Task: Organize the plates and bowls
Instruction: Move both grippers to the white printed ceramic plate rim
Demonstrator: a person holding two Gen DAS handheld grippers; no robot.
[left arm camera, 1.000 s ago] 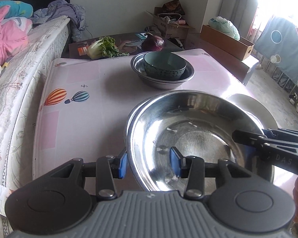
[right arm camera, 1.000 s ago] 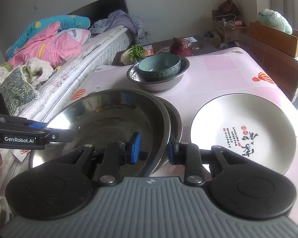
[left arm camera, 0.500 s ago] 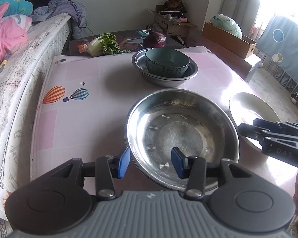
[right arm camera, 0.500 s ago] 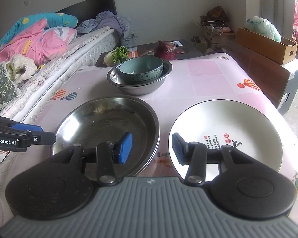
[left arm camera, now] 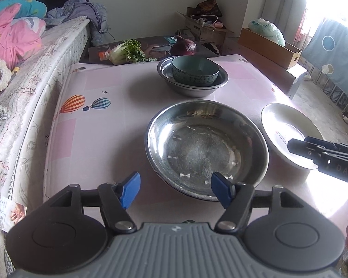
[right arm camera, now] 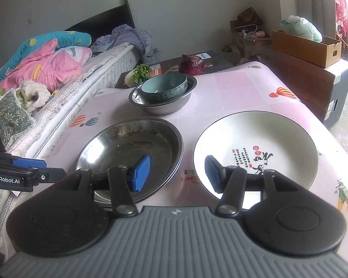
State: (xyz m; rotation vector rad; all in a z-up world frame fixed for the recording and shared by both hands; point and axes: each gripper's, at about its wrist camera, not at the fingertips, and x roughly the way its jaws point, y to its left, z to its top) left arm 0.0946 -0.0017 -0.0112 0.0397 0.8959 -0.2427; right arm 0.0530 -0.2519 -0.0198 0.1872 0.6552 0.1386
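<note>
A stack of two steel plates (left arm camera: 206, 148) (right arm camera: 130, 148) rests on the pink table (left arm camera: 99, 127) near its front. A white plate with red and black writing (right arm camera: 255, 148) (left arm camera: 287, 127) lies to its right. At the back, a teal bowl (left arm camera: 194, 69) (right arm camera: 164, 88) sits inside a steel bowl (left arm camera: 192, 85) (right arm camera: 162, 104). My left gripper (left arm camera: 175, 190) is open and empty, just in front of the steel stack. My right gripper (right arm camera: 177, 171) is open and empty, over the gap between the steel stack and the white plate.
A bed with pink and blue bedding (right arm camera: 44, 64) runs along the table's left side. A cabbage (left arm camera: 125, 52) and a purple onion (left arm camera: 183, 46) lie on a low stand behind the table. Cardboard boxes (right arm camera: 306, 44) stand at the right.
The upper steel plate was held up by both grippers; it now lies nested on the lower one. Both grippers have let go, opened wide and pulled back.
</note>
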